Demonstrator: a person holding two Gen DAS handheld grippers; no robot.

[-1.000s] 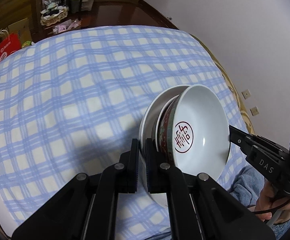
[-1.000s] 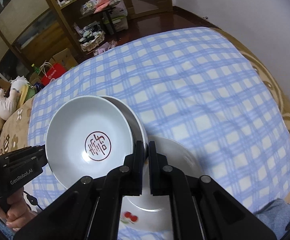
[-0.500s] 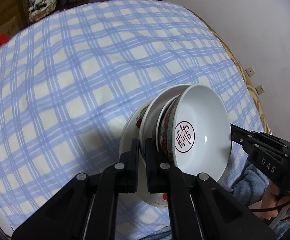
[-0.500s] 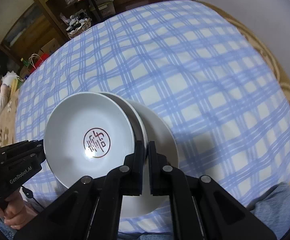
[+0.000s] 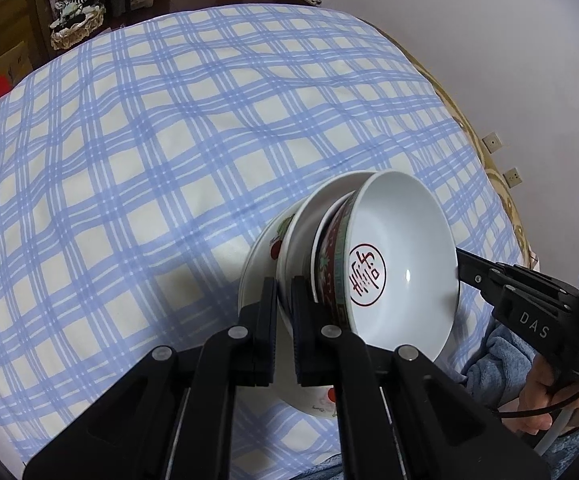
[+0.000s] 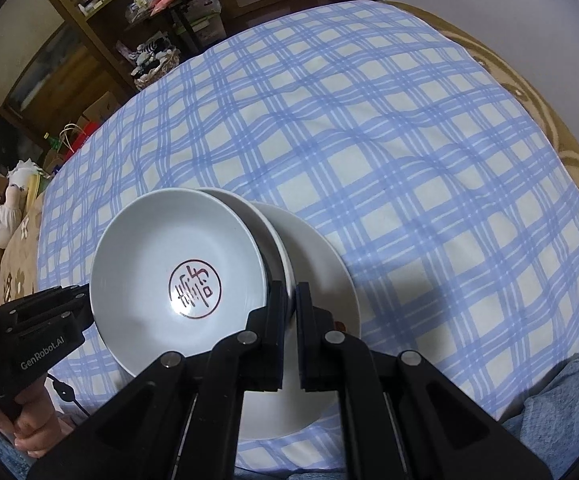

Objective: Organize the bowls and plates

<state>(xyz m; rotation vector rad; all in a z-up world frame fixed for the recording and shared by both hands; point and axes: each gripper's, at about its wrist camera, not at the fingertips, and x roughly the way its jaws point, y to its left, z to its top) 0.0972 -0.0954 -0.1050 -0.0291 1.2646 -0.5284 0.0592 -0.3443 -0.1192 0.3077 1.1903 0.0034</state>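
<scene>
Am gripping white plate rim with left claw, right claw pinching opposite rim; red-seal bowl sitting nested inside, lower centre of frame, over cherry plate on checkered bed.

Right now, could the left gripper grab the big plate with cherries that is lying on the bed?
Probably not yet. The left gripper is shut on the white plate under the bowl, so the cherry plate below must wait.

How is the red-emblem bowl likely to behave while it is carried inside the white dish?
The bowl looks glazed and glossy, so it may slide in the white dish. Only the dish's rim seems clamped by the left gripper and right gripper, so tilting could tip it out. Probably ceramic: rigid, fairly heavy, breakable.
</scene>
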